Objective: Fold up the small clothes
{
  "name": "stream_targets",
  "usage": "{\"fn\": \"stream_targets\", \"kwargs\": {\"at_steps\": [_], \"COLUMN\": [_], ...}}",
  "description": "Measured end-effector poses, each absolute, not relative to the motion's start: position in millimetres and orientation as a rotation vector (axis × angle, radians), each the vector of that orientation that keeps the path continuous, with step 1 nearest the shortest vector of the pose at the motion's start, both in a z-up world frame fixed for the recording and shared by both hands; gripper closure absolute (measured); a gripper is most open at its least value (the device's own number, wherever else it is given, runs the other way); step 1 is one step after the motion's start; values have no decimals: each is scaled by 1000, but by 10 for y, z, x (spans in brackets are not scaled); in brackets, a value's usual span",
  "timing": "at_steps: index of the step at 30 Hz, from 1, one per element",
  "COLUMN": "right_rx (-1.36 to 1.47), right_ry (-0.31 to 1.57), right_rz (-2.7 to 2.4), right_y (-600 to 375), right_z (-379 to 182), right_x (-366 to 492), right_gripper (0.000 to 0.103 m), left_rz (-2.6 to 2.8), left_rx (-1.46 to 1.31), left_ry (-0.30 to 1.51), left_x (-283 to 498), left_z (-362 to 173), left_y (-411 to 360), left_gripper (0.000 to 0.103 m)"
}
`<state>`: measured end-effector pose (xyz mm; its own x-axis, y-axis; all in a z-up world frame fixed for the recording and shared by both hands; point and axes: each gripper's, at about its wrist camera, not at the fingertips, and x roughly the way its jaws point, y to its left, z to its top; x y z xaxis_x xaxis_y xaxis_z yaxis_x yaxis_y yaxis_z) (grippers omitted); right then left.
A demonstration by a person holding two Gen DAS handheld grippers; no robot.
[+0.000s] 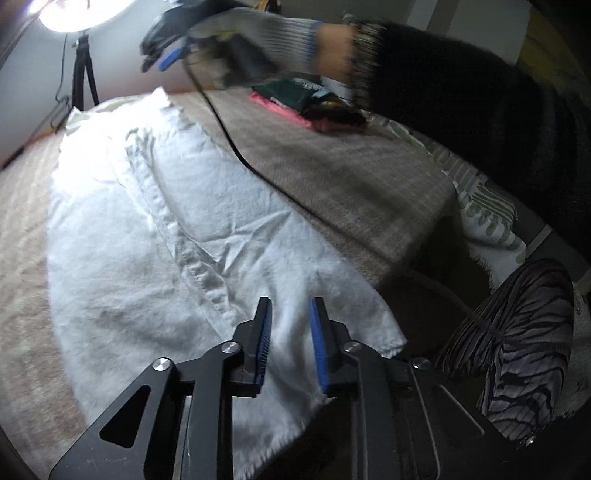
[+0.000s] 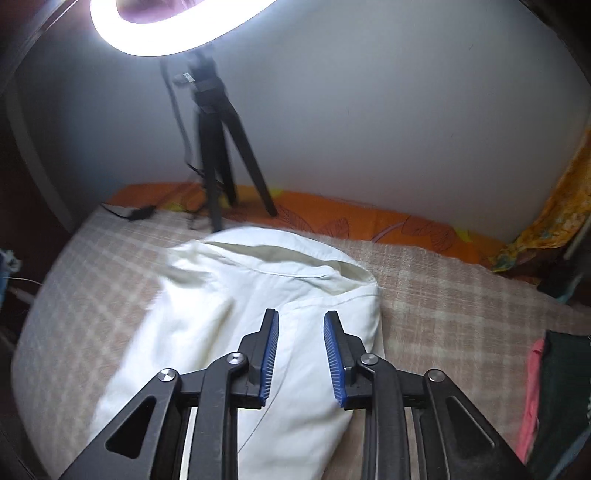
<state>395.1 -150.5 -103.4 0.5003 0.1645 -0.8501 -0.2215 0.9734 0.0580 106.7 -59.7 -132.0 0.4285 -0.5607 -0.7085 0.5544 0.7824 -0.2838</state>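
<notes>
White garment (image 1: 192,221) lies spread on the bed (image 1: 332,166); both tongs, left (image 1: 290,310) and right (image 2: 300,325), hover released. Next: grip an edge and fold it over.

We hold the left gripper (image 1: 290,343) low, its jaws spread apart with nothing between the blue pads (image 1: 318,347). Our right gripper (image 2: 301,356) likewise has its jaws parted and empty. In the left wrist view, our gloved right hand (image 1: 236,33) is raised high, the dark-sleeved forearm (image 1: 461,96) stretching across, blurred.
</notes>
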Motion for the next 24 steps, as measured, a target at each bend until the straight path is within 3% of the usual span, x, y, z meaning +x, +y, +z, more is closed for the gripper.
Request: {"fn": "stream_targets", "kwargs": {"at_steps": [2,9,19,22,24], "right_rx": [-39,77,196,240,272], "right_ry": [997,1009,1153,1194,1223], "right_rz": [244,303,329,331,339], "right_y": [-1580,-1793,-1893,-1954,-1985], "right_z": [-779,-432,-823,-979,-1086], "right_x": [3590,2154,513,273,149], "right_gripper": [73,69,68,66,65], "left_rz": [-686,-600,-493,-468,-460], "left_rx": [-17,-104,-315,-342,-380], "left_ry": [852,802,915,969,991], "left_x": [992,877,798,728,708], "left_z": [-1237,-1143,-1404,-1563,-1629], "left_y": [-509,-27,630,736,790], "left_gripper": [74,69,68,57,56]}}
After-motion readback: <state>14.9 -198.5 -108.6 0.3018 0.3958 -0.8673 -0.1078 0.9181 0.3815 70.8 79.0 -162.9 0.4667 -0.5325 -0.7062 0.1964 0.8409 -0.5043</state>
